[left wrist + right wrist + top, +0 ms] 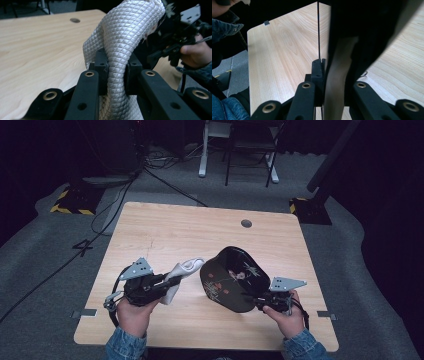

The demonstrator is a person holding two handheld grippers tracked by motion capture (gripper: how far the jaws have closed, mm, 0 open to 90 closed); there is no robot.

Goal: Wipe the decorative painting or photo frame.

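A black lacquer tray (231, 277) with a painted flower pattern is tilted up on its edge over the wooden table (165, 230), its inside facing left. My right gripper (260, 301) is shut on its lower right rim; in the right gripper view the dark rim (337, 82) sits clamped between the jaws. My left gripper (170, 282) is shut on a white quilted cloth (184, 270), whose free end reaches toward the tray's inner face. In the left gripper view the cloth (125, 37) bulges up between the jaws, with the tray dark behind it.
A round cable hole (246, 223) lies near the table's far edge. Beyond the table, cables (150, 167) run over grey carpet, with a white stand (205, 150) and chair legs (250, 160) farther back. Bare table surface lies to the left and far side.
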